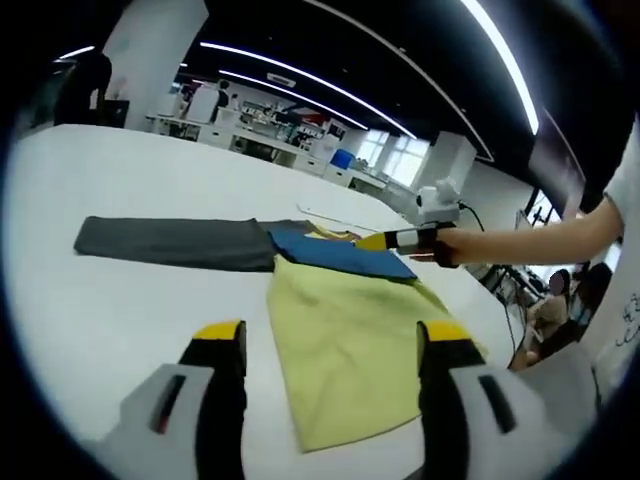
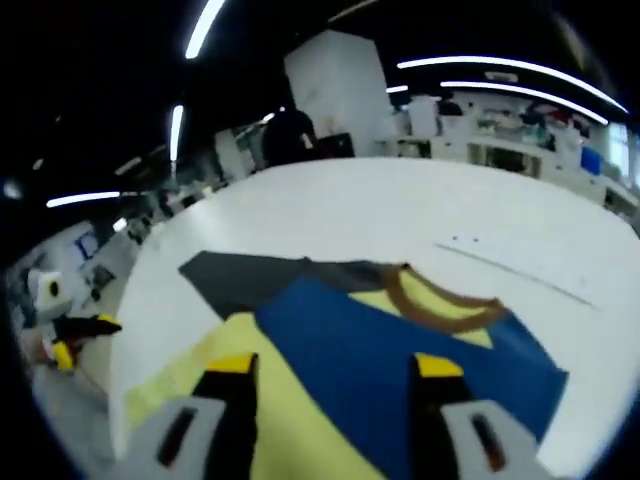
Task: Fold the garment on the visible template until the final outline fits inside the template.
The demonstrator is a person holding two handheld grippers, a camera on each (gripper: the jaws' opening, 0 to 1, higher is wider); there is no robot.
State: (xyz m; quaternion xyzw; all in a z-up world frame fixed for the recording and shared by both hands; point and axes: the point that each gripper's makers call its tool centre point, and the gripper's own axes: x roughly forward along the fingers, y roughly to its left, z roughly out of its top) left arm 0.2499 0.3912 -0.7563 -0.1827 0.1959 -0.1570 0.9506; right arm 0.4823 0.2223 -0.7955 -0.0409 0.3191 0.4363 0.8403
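Note:
The garment lies flat on the white table (image 1: 120, 300). Its yellow body (image 1: 345, 340) points toward me, a blue band (image 1: 335, 253) crosses the chest, and a grey sleeve (image 1: 170, 243) stretches left. My left gripper (image 1: 332, 335) is open, its yellow-tipped jaws hovering over the yellow hem. My right gripper (image 1: 388, 240), held by a person's hand, reaches in at the blue band's far edge. In the right gripper view, the right gripper (image 2: 335, 365) stands open above the blue band (image 2: 400, 360), with the brown collar (image 2: 440, 298) and grey sleeve (image 2: 250, 275) ahead. The left gripper (image 2: 75, 335) shows at far left.
A thin faint line (image 2: 520, 270) runs across the table beyond the collar. Desks and equipment (image 1: 270, 135) stand past the table's far edge. The person's arm (image 1: 540, 235) comes in from the right, and another person sits at lower right (image 1: 560, 300).

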